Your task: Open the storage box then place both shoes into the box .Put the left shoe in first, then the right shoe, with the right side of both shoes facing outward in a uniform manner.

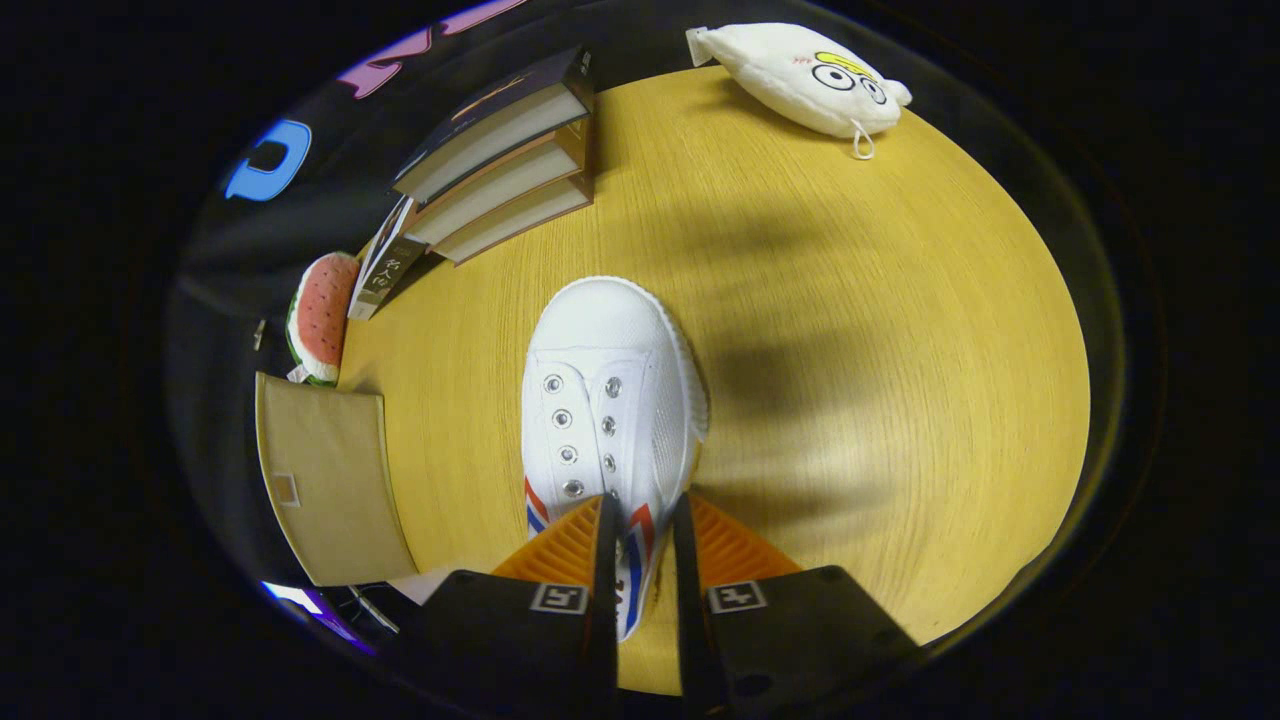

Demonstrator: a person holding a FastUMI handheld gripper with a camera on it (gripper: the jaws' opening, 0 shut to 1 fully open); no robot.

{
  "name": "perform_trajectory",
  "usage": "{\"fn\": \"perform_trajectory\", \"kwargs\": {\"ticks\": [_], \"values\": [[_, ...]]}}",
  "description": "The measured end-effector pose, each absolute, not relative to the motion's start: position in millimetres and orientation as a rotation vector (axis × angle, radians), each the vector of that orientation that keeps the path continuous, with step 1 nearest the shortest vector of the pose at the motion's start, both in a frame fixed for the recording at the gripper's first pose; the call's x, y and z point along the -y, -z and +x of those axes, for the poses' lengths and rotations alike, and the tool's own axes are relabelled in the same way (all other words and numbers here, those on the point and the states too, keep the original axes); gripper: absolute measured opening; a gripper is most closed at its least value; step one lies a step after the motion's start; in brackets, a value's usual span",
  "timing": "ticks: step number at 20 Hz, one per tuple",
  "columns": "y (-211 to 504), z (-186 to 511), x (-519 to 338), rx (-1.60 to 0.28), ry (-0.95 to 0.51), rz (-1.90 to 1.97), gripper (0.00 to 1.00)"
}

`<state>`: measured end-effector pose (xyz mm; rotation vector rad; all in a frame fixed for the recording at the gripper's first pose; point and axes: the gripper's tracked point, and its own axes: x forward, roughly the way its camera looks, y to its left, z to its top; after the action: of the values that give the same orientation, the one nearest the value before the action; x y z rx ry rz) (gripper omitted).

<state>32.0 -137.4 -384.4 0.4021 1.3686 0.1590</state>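
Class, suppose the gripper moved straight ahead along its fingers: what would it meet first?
The gripper already grips the white shoe's side wall between its fingers, so it would press further into that shoe.

1. The gripper (640, 520) is pinching the side wall of a white shoe (610, 390), with both fingers pressing on the canvas near the striped part.
2. The shoe is pointing its toe away from the fingers, over a round wooden table (850, 330).
3. A stack of books (500, 150) is lying at the table's far edge, left of the shoe.
4. A watermelon-slice toy (322, 318) is sitting just beside the books, next to a tan box flap (325, 480).
5. A white plush toy (805, 75) with cartoon eyes is resting well beyond the shoe.
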Motion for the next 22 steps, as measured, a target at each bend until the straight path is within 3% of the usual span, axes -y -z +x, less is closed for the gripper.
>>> {"fn": "perform_trajectory", "kwargs": {"ticks": [3, 4, 22], "values": [[382, 34, 138, -1.366, -0.153, 0.464, 0.2], [385, 33, 136, -1.369, -0.153, 0.482, 0.12], [280, 18, 89, -1.298, -0.175, 0.64, 0.11]]}}
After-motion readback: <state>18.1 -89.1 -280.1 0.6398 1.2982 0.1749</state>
